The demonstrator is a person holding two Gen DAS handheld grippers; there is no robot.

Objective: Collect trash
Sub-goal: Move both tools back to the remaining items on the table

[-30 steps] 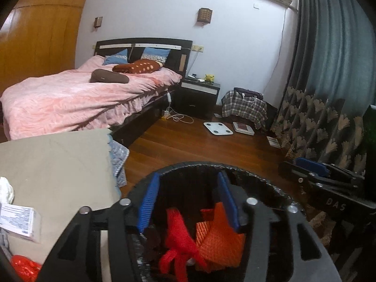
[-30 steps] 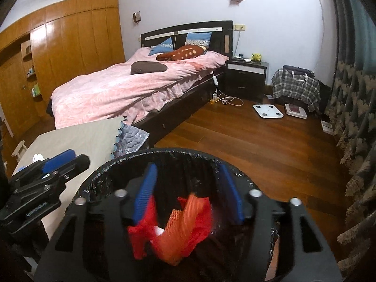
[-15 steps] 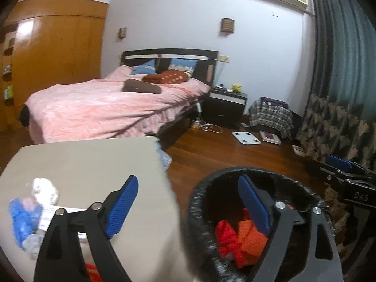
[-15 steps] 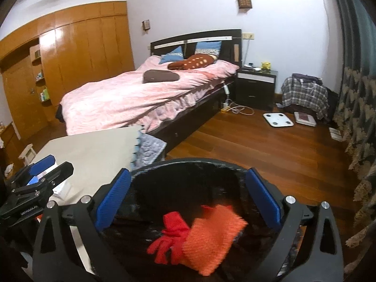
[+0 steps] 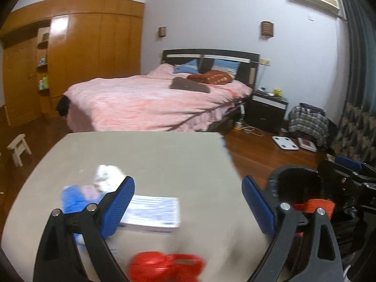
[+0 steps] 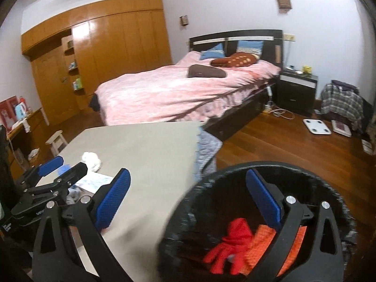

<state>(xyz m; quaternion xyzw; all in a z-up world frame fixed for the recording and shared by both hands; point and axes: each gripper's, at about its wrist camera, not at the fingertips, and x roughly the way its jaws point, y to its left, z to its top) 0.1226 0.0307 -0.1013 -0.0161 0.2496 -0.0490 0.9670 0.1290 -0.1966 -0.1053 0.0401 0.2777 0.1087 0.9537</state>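
Note:
A black-lined trash bin (image 6: 329,188) stands on the floor right of a beige table (image 5: 152,155); it holds a red piece (image 6: 235,232) and an orange mesh piece (image 6: 263,239). On the table lie a white crumpled wad (image 5: 105,176), a blue wrapper (image 5: 75,199), a white printed box (image 5: 152,213) and a red plastic piece (image 5: 164,265). My left gripper (image 5: 188,202) is open and empty above the box. My right gripper (image 6: 188,197) is open and empty over the bin's left rim. The bin also shows in the left wrist view (image 5: 293,176).
A bed with a pink cover (image 5: 152,98) stands beyond the table. A nightstand (image 5: 268,108), a white scale (image 5: 284,142) and a plaid bag (image 5: 307,119) are on the wood floor at the right. A small white stool (image 5: 18,148) is at the left.
Both grippers opened and let the red and orange pieces fall into the bin. The left gripper swung left from the bin to over the table; the right shifted left too.

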